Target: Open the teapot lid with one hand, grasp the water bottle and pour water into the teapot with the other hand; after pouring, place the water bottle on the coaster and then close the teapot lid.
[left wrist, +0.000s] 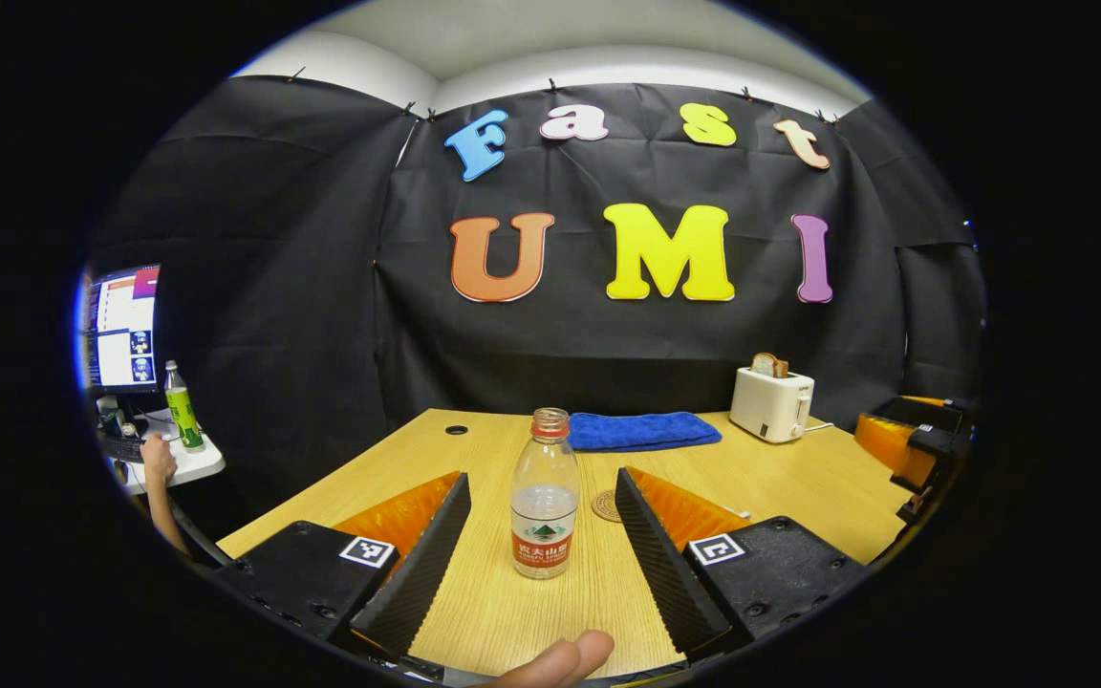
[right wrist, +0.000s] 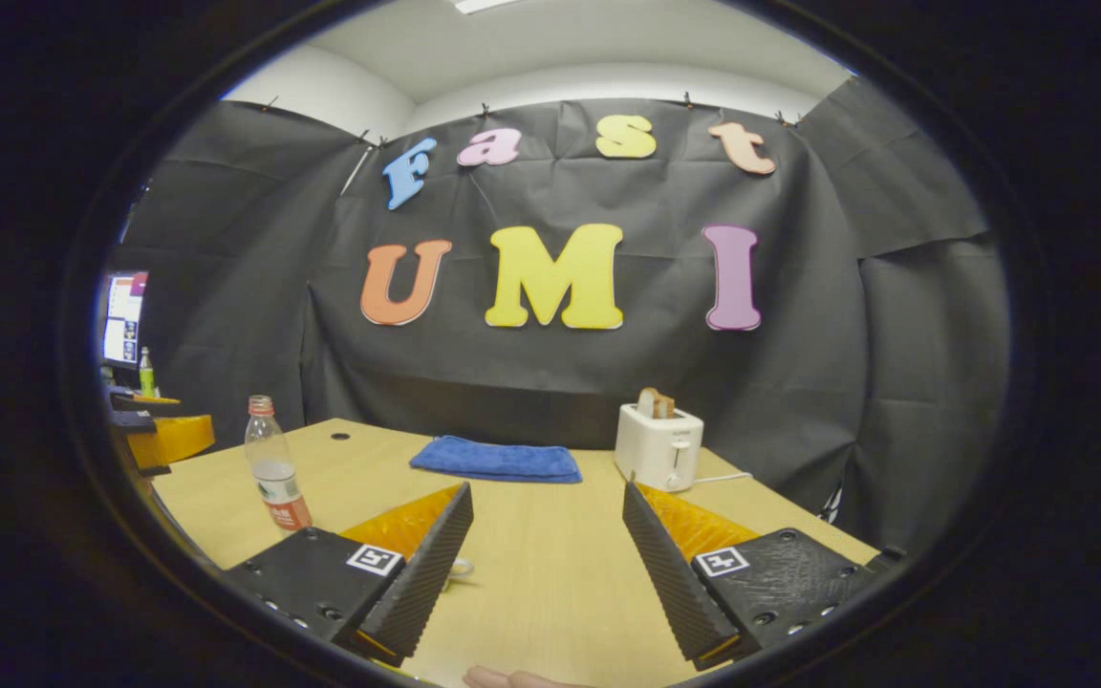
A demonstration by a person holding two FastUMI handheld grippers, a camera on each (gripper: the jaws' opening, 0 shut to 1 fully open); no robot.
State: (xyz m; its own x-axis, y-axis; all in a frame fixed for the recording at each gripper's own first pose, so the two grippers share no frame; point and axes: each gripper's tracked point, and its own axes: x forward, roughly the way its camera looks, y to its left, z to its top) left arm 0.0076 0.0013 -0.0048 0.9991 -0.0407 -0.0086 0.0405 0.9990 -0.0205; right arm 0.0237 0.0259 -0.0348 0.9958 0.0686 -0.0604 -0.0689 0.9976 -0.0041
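Observation:
A clear water bottle (left wrist: 544, 497), uncapped and part full, with a red label, stands upright on the wooden table (left wrist: 799, 478). It sits between the fingers of my left gripper (left wrist: 543, 476), which is open with a gap on each side of the bottle. Just behind the bottle to the right lies a round brown coaster (left wrist: 607, 505). My right gripper (right wrist: 548, 487) is open over bare tabletop with nothing between its fingers. From there the water bottle (right wrist: 275, 476) stands off to the left. A small pale object (right wrist: 461, 569) peeks out beside the right gripper's left finger; I cannot tell what it is.
A folded blue towel (left wrist: 641, 430) lies at the back of the table and a white toaster (left wrist: 770, 403) with bread stands at the back right. The right gripper's body (left wrist: 909, 440) shows at the far right. A side desk with a monitor (left wrist: 120, 330), a green bottle (left wrist: 183, 406) and a person's hand is on the left.

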